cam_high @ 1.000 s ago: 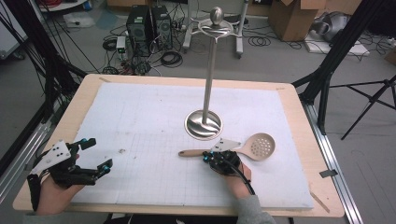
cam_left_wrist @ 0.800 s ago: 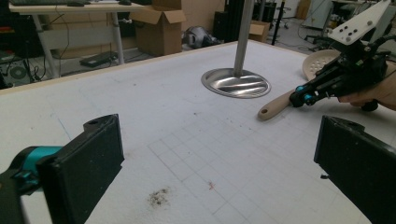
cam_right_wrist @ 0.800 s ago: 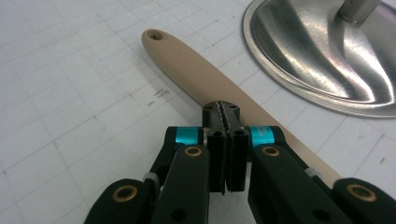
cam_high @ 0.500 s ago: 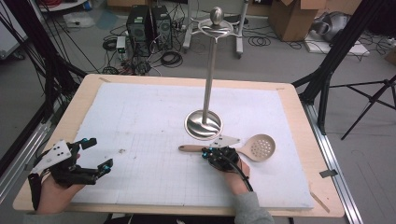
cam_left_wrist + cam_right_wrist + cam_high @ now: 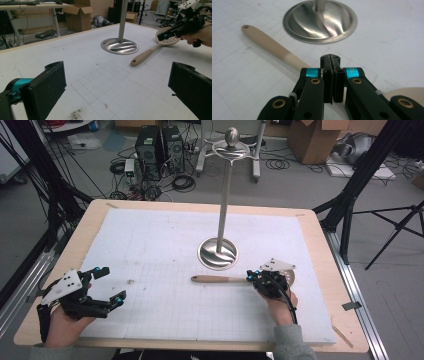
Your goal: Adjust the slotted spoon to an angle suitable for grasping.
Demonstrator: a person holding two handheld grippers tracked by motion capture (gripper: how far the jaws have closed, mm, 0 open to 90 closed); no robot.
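Right gripper (image 5: 251, 279) hovers over slotted spoon (image 5: 220, 279), right of table centre; jaws pressed together, nothing between them, spoon neck passing beneath. Spoon lies flat on white grid mat (image 5: 165, 250), tan handle pointing left, perforated bowl under right hand (image 5: 280, 300). Steel stand (image 5: 218, 253) with round base just beyond spoon, upright pole rising from it. Left gripper (image 5: 109, 286) rests at near left corner of mat, jaws wide apart, empty, well apart from spoon.

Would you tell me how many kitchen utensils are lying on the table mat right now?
1: a beige slotted spoon lies in front of the steel stand's base, its perforated head under the right gripper. Nothing else seems hidden.
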